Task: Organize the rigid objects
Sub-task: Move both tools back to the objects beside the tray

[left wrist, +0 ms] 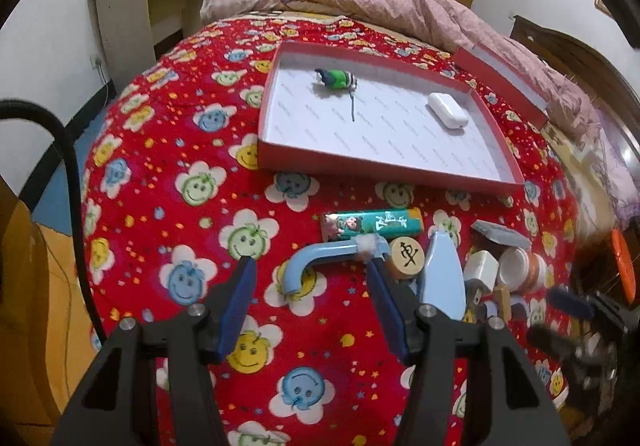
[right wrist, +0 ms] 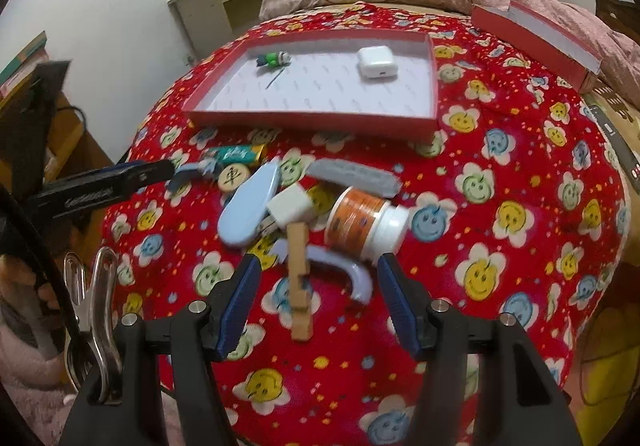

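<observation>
Left claw (left wrist: 310, 278): jaws spread wide, empty, low over a curved blue plastic handle (left wrist: 316, 258) on the red fleece blanket (left wrist: 160, 173). Right claw (right wrist: 318, 282): equally wide, empty, straddling a wooden clothespin (right wrist: 299, 278). Beyond the clothespin: white cube (right wrist: 290, 207), orange-labelled jar (right wrist: 366, 224), round wooden chess piece (right wrist: 233, 177). Farther on, the shallow red cardboard tray (right wrist: 312, 121) holds a glossy white case (right wrist: 376, 61) and a green figurine (right wrist: 273, 59); much of its floor is bare.

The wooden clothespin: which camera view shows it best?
The right wrist view. There the wooden clothespin lies in full length on the red cloth, between the fingers of the open right tool. In the left wrist view only a short piece of it shows at the edge of the pile, behind other objects.
</observation>
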`<state>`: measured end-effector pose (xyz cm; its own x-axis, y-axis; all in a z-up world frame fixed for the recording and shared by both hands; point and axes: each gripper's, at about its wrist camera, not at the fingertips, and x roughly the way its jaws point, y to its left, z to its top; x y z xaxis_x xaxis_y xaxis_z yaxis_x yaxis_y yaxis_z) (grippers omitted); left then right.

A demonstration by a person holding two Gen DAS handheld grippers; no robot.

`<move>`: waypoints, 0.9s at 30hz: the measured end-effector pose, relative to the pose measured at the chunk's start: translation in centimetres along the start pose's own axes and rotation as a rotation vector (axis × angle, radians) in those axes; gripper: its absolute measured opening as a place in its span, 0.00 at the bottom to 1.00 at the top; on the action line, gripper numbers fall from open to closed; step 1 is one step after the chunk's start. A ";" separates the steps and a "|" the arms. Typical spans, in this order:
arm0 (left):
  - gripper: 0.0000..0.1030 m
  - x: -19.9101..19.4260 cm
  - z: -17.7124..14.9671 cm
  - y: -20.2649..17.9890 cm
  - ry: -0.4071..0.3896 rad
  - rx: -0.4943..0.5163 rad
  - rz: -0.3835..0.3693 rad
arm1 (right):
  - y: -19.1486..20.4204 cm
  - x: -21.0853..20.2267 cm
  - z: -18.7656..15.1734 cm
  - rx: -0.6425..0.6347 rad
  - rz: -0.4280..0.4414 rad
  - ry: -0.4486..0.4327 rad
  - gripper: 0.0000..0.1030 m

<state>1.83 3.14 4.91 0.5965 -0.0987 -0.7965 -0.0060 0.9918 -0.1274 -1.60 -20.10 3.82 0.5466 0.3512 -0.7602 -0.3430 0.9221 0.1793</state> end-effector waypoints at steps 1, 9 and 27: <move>0.61 0.2 -0.1 0.0 0.002 -0.006 -0.001 | 0.1 0.1 -0.2 -0.005 0.005 0.004 0.60; 0.69 1.6 -0.7 -1.0 -0.002 -0.011 -0.014 | 1.3 1.3 -1.8 -0.040 0.062 0.047 0.51; 0.75 3.7 -0.7 -1.5 -0.047 -0.088 0.001 | 1.3 3.3 -2.4 -0.029 0.070 0.064 0.43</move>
<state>3.47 1.25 1.73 0.6337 -0.0921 -0.7681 -0.0754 0.9808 -0.1798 -2.09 -18.13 0.02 0.4707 0.4026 -0.7851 -0.4010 0.8902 0.2162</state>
